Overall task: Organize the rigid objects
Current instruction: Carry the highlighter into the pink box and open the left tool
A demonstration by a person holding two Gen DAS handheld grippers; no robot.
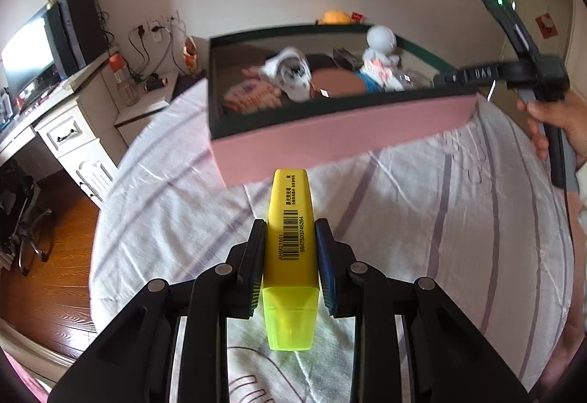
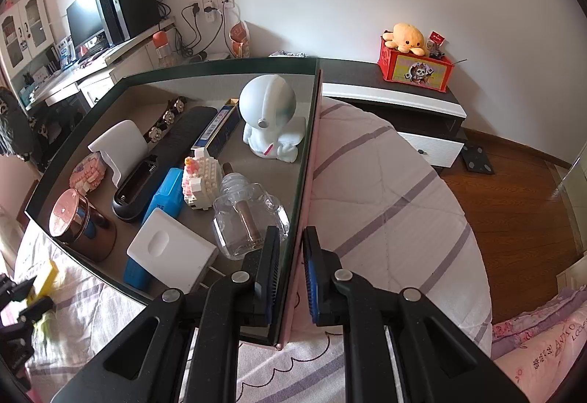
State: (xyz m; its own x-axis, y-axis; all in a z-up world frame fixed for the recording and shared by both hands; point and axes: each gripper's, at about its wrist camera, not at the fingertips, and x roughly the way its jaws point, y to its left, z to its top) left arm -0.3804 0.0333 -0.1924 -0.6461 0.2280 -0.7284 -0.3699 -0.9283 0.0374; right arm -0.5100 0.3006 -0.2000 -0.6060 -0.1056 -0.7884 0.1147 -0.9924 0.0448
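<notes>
My left gripper is shut on a yellow highlighter, which points away from me over the bed toward the pink box. The highlighter's translucent cap is at the near end. The box has a dark green rim and holds several items: a white astronaut figure, a clear glass bottle, a blue case, a white pad and a copper-lidded jar. My right gripper is shut on the box's right wall, one finger inside, one outside. In the right wrist view, the left gripper shows at the lower left.
The box rests on a bed with a white and purple striped quilt. A desk with a monitor stands to the left, above wooden floor. A low cabinet with a red box and a plush toy stands by the far wall.
</notes>
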